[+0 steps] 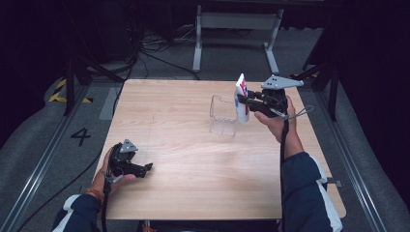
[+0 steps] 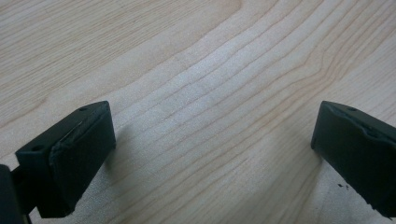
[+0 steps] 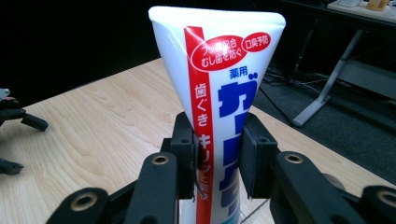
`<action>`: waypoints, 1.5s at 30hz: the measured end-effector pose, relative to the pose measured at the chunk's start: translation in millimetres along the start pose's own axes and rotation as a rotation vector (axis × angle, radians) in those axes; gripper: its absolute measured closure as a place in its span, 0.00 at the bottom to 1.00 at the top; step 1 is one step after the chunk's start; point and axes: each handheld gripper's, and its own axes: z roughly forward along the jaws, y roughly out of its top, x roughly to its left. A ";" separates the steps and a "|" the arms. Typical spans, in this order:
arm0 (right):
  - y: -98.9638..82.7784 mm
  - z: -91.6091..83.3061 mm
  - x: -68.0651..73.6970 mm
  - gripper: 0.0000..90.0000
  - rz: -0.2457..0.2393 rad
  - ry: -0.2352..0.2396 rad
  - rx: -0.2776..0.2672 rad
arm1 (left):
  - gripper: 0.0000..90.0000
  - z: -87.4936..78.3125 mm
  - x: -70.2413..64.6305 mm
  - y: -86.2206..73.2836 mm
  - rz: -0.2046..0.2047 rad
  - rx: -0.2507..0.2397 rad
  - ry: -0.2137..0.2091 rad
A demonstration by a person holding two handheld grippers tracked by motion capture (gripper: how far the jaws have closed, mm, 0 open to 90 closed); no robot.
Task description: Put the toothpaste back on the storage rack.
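A white toothpaste tube (image 1: 241, 98) with a red stripe and blue lettering stands upright in the air, its flat crimped end up. My right gripper (image 1: 244, 101) is shut on the toothpaste tube (image 3: 219, 93), its pads (image 3: 187, 154) pressing the lower body from both sides. The tube hangs just right of a clear plastic box (image 1: 223, 115) on the wooden table (image 1: 193, 159). My left gripper (image 1: 147, 168) rests near the table's front left, held by a hand. In the left gripper view its fingers (image 2: 70, 154) stand wide apart over bare wood, nothing between them.
The clear box is open-topped and looks empty. The table's far edge lies close behind it, with a grey metal frame (image 1: 237, 21), cables and dark floor beyond. In the right gripper view the other gripper (image 3: 18, 121) shows at the left edge.
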 end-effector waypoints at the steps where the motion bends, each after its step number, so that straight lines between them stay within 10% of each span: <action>1: 0.5 1.8 -0.1 0.79 0.001 0.004 0.001 | 0.00 0.0 0.0 0.0 0.000 0.000 0.000; 45: -31.2 67.7 -18.2 0.78 0.054 -0.005 0.056 | 0.00 0.0 0.0 0.0 0.000 0.000 0.000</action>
